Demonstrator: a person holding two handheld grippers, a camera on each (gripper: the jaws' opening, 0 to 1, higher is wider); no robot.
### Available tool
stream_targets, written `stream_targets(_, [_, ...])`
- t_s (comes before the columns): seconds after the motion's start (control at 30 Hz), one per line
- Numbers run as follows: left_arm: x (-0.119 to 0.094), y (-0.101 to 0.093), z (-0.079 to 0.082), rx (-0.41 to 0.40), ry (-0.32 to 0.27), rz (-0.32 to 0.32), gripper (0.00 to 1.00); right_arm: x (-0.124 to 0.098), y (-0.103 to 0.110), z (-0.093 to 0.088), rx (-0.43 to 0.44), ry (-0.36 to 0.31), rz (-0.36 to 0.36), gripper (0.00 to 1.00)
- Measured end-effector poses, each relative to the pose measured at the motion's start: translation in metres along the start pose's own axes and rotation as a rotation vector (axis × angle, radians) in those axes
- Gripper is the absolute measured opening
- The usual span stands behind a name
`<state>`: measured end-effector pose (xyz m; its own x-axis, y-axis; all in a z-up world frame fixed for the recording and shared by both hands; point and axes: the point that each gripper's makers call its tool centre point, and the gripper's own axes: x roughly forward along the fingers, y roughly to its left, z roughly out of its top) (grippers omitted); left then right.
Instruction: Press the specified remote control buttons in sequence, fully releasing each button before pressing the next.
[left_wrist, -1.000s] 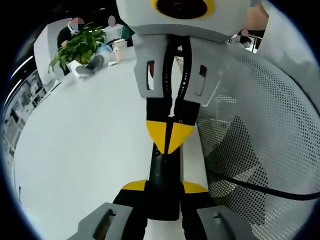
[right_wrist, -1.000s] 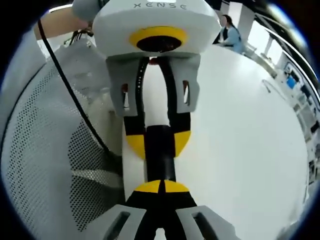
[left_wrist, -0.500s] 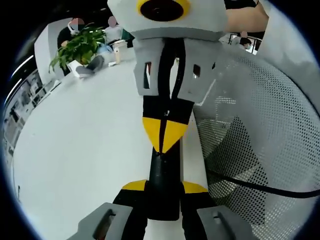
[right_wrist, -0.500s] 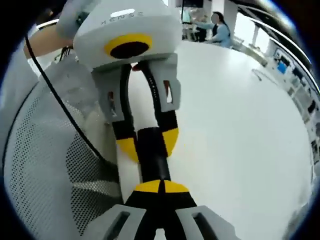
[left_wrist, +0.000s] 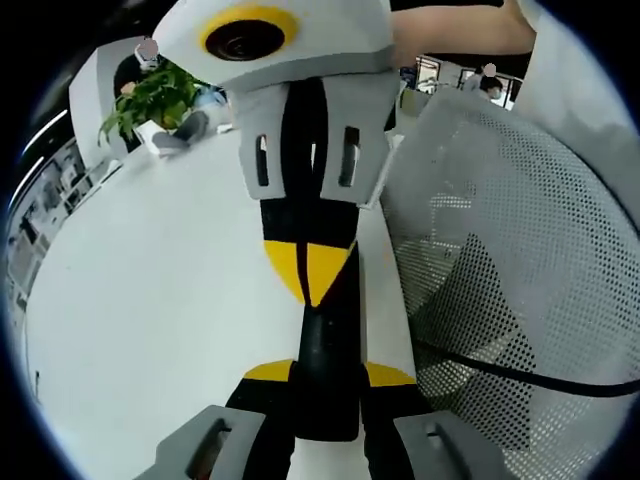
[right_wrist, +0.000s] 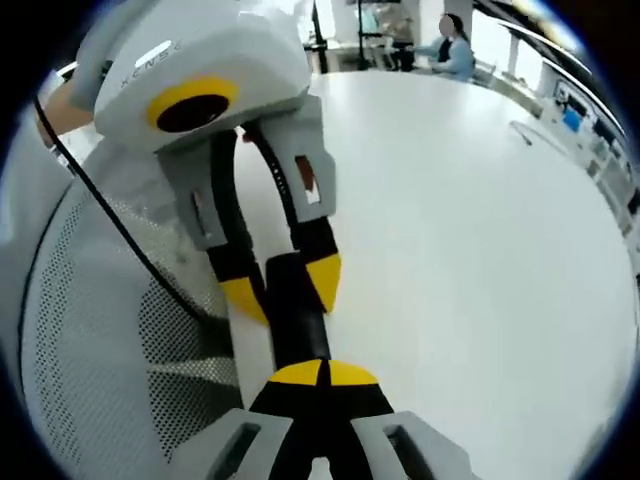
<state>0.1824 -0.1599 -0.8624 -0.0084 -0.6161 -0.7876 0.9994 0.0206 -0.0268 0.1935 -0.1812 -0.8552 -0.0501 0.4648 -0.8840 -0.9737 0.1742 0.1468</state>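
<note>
Between the left tongs (left_wrist: 328, 372), in the left gripper view, sits the black remote (left_wrist: 326, 385), clamped across its width so it juts forward and stays steady over the white surface (left_wrist: 150, 300). The right tongs (left_wrist: 308, 272) come in from ahead, their yellow tips pressed together into a single point that meets the far end of the remote. That looks like a poke at a button, though the button itself is hidden. A mesh chair back (left_wrist: 500, 220) and a black cable (left_wrist: 520, 378) lie off to the side of the tongs.

Ahead of the right tongs (right_wrist: 322, 373), in the right gripper view, the remote (right_wrist: 298, 330) runs from their closed, empty tip up into the left tongs (right_wrist: 281, 286), whose yellow tips straddle it. The left tongs lean aslant here, with the person's hand behind them, bracing the remote against the push.
</note>
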Motion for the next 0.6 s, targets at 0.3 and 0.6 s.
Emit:
stream_targets(0.3, [0.0,0.0003,-0.0005,0.004,-0.004,0.004,0.23,0.0047,-0.0015,0.0023,0.005,0.058,0.027,0.0])
stream_targets(0.6, [-0.0002,0.0006,-0.0002,0.01,-0.002,0.003,0.23,0.0058,-0.0033,0.0014,0.084,0.131,0.035,0.0])
